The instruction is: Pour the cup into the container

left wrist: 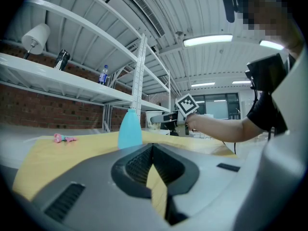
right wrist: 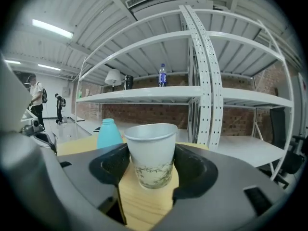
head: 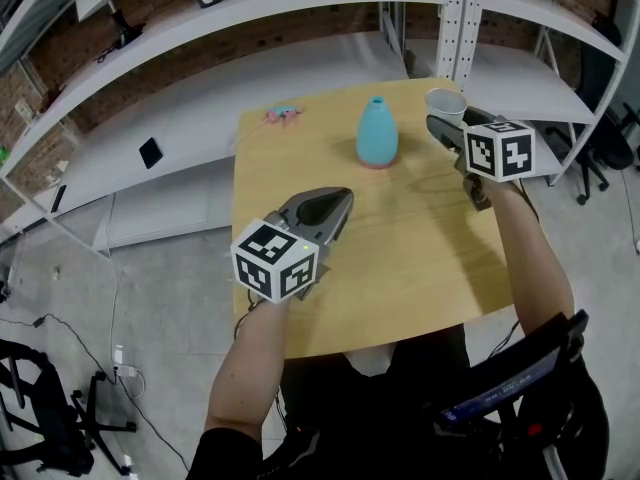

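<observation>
Wooden table [head: 400, 268]: cup [right wrist: 150, 146] clamped between right tool [right wrist: 150, 167] jaws; container [right wrist: 108, 134] apart.

The left forearm [head: 250, 358] and right forearm [head: 535, 253] both reach forward. The left gripper [head: 340, 200] points slightly down, jaws closed together and empty. The right gripper [head: 440, 126] is held farther out, its jaws wide, pads pressing both sides of the cup [right wrist: 150, 153].
</observation>
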A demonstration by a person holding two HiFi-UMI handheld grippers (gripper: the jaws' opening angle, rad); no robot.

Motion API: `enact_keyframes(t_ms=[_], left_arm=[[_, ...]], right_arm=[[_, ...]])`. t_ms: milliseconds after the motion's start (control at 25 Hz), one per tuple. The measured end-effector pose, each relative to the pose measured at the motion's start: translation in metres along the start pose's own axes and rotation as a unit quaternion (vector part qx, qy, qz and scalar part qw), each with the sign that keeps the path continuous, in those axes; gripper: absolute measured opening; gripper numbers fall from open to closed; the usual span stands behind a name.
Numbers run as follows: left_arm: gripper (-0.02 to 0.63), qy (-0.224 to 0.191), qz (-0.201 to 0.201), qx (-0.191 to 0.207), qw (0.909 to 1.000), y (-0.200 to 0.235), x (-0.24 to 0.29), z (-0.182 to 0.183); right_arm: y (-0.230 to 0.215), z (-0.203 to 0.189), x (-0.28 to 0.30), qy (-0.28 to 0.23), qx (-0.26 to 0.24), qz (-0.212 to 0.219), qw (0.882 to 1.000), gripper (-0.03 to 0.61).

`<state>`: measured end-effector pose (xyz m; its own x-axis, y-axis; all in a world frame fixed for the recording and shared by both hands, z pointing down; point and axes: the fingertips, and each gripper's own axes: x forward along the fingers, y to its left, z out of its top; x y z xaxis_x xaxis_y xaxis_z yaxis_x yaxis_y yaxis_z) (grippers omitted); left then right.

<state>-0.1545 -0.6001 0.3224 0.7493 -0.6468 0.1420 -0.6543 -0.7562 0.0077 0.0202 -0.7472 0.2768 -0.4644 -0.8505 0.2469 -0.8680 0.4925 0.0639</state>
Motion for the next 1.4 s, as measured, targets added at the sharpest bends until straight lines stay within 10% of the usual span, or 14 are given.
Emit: enact_keyframes(t_ms=[800, 1400], left_arm=[[0.002, 0.0, -0.001, 0.0, 1.0, -0.002, 0.001, 0.001], [0.002, -0.001, -0.005, 0.002, 1.0, -0.003, 0.0, 0.0]], right_arm=[[0.054, 0.053, 0.004, 0.026, -0.202, -0.001, 0.979, 0.295], [0.063, 0.06, 0.015, 0.06, -0.329, -0.033, 0.942, 0.295]])
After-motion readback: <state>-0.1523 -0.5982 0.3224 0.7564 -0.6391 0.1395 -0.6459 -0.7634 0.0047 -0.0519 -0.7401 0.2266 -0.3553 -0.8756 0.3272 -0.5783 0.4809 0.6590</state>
